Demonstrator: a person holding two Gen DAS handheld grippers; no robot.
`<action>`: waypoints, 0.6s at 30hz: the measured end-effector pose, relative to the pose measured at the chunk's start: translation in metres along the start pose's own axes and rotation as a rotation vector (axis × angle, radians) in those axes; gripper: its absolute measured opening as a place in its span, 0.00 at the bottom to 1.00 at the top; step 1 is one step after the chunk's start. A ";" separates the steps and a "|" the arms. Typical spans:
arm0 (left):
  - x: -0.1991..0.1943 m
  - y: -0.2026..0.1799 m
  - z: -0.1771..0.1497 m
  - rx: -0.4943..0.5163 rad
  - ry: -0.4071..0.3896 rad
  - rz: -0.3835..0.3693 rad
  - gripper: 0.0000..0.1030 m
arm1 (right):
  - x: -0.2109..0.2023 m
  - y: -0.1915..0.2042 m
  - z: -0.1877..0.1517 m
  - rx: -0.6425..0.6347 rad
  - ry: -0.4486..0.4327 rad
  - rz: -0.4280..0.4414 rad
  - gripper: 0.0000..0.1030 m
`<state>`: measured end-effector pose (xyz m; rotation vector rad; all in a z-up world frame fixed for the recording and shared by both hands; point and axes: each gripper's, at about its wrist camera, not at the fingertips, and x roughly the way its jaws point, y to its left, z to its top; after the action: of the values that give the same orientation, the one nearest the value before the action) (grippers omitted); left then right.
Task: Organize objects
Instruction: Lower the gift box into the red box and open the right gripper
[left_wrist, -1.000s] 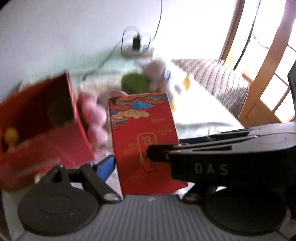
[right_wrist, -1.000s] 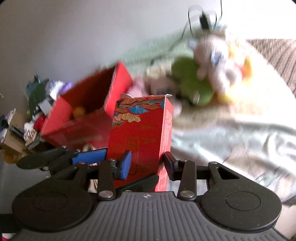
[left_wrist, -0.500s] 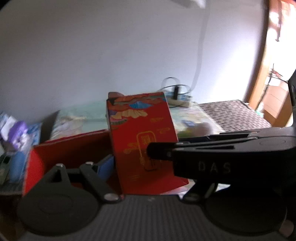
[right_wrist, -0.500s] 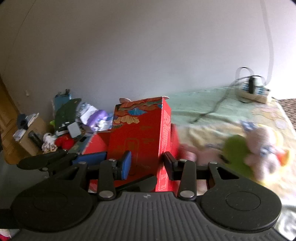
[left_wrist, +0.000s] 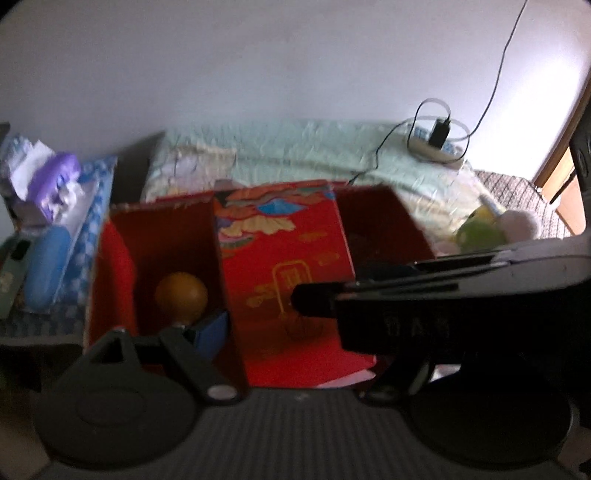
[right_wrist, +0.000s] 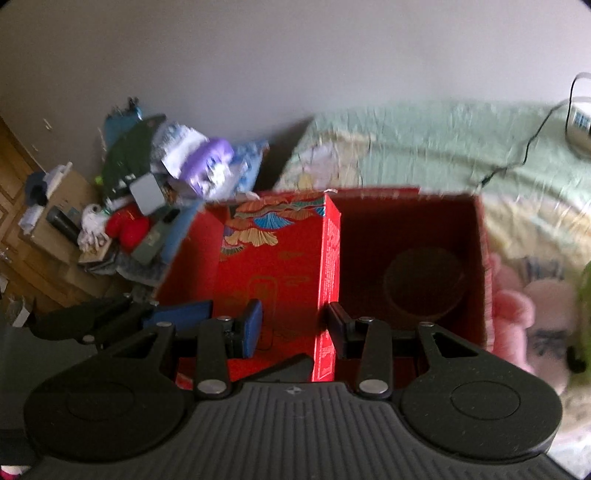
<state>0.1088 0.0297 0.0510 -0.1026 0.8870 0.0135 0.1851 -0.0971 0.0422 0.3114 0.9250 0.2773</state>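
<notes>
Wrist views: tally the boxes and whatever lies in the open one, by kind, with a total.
Red cardboard boxes, large open box and tall decorated carton: 2
Orange ball: 1
Dark round object: 1
Total: 4

My left black plastic two-finger gripper (left_wrist: 258, 325): ribbed grey deck, two round black discs, silver pivot screws, blue pad on one finger (left_wrist: 212, 332). My right black plastic two-finger gripper (right_wrist: 293, 328): same ribbed deck, four silver screws, blue pad on left finger (right_wrist: 253, 326), a small cross mark mid-deck.
</notes>
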 end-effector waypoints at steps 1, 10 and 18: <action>0.005 0.002 -0.002 -0.001 0.020 -0.001 0.78 | 0.007 -0.001 0.000 0.012 0.017 -0.007 0.41; 0.046 0.022 -0.009 -0.048 0.179 -0.021 0.77 | 0.054 -0.010 0.005 0.069 0.180 -0.031 0.41; 0.063 0.032 -0.016 -0.093 0.270 0.026 0.72 | 0.080 -0.017 0.006 0.125 0.296 -0.017 0.41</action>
<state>0.1348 0.0580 -0.0102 -0.1823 1.1573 0.0663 0.2371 -0.0841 -0.0198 0.3839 1.2392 0.2538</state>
